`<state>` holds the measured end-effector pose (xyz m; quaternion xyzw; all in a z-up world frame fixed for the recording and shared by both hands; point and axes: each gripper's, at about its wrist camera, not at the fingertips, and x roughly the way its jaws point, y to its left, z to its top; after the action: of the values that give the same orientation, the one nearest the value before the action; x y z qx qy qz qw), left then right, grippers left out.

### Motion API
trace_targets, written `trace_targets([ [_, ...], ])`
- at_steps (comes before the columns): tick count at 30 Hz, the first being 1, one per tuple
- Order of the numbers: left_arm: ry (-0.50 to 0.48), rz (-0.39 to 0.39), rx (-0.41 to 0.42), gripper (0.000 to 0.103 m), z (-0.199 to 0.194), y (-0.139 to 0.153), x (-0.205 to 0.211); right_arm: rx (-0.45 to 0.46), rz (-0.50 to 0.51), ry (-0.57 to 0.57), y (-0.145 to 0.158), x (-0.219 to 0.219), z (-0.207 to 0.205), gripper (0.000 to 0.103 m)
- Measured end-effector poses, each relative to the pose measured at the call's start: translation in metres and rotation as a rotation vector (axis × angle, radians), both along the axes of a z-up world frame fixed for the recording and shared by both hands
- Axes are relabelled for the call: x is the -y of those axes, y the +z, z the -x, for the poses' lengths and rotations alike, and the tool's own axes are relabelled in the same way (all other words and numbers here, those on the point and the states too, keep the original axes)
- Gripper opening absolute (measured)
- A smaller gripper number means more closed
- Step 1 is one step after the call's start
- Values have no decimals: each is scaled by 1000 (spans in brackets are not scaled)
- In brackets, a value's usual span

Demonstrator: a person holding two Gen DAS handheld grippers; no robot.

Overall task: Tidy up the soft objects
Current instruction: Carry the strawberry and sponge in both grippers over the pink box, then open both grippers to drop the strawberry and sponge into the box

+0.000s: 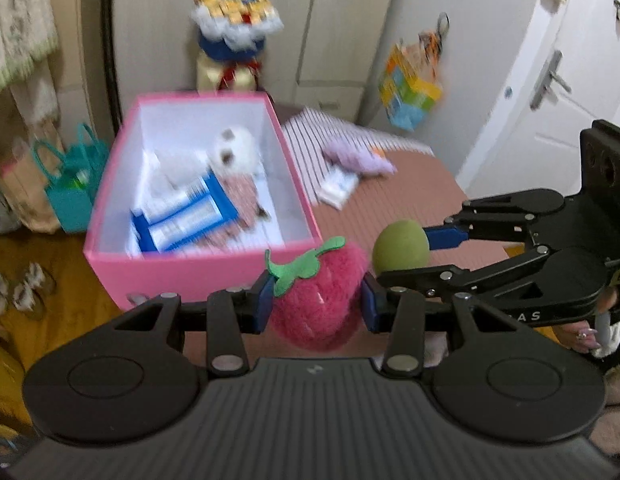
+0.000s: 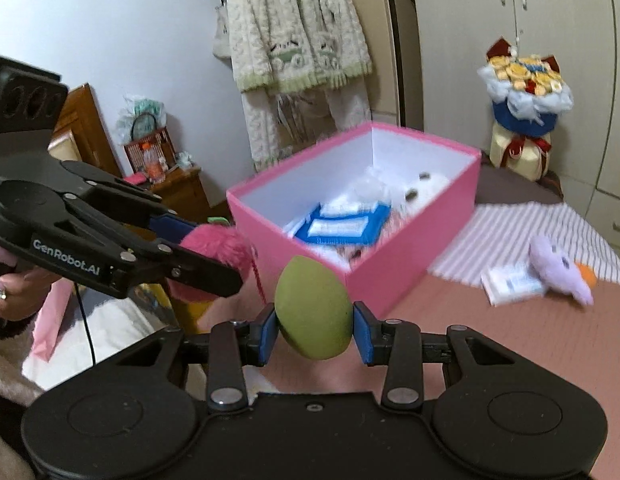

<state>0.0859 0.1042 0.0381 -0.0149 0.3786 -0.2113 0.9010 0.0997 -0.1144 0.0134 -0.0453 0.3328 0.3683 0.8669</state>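
On the bed [image 2: 490,340]: left claw [image 1: 317,304] grips plush strawberry [image 1: 314,308]; right claw [image 2: 314,332] grips green ball [image 2: 314,312].

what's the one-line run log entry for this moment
left gripper: holds fuzzy pink strawberry plush | right gripper: holds green ball | open pink box: ahead

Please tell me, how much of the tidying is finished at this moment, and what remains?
Partly done. The pink box already holds a white plush toy and blue-and-white packets. In hand: the left claw grips a strawberry plush and the right claw grips a green ball, both near the box but not yet inside. Left: the purple plush lies on the bed.
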Motion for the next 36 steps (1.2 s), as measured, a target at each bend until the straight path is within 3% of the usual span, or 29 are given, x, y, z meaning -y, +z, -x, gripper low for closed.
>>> trace_targets([
  [6, 11, 97, 107, 42, -30, 24, -5, 44, -67, -3, 21, -13, -34, 45],
  [12, 61, 82, 166, 42, -68, 27, -4, 50, -78, -37, 26, -21, -84, 45],
  [18, 178, 76, 131, 43, -124, 8, -16, 69, -65, -62, 21, -32, -133, 45],
  [20, 236, 103, 98, 43, -147, 1, -25, 95, -25, -41, 17, -42, -147, 45],
  [25, 290, 75, 45, 43, -187, -16, -36, 116, 74, 11, 8, -66, -174, 45],
  [36, 342, -21, -18, 44, -215, -57, -37, 56, 154, 97, -27, -96, -220, 45],
])
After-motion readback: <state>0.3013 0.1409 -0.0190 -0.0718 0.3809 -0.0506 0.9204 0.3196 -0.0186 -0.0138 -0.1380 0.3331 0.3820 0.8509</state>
